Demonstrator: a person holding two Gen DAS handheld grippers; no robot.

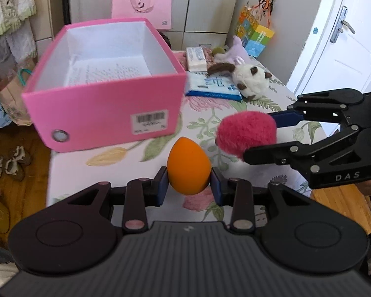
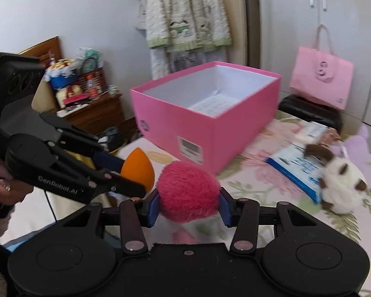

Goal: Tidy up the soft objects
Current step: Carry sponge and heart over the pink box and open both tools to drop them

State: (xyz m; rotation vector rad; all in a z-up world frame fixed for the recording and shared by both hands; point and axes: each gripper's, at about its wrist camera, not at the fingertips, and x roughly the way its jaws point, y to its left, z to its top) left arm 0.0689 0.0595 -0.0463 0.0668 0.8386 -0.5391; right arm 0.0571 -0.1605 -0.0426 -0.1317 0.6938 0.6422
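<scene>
My left gripper is shut on an orange egg-shaped sponge, held above the floral bed cover. My right gripper is shut on a fluffy red-pink pompom. In the left wrist view the right gripper holds the pompom just right of the sponge. In the right wrist view the left gripper holds the sponge left of the pompom. An open pink box stands ahead, holding only a sheet of paper; it also shows in the right wrist view.
A white and brown plush toy lies on a blue packet at the back right, next to a purple plush. A pink paper bag stands behind the box. The bed edge and wooden floor lie left.
</scene>
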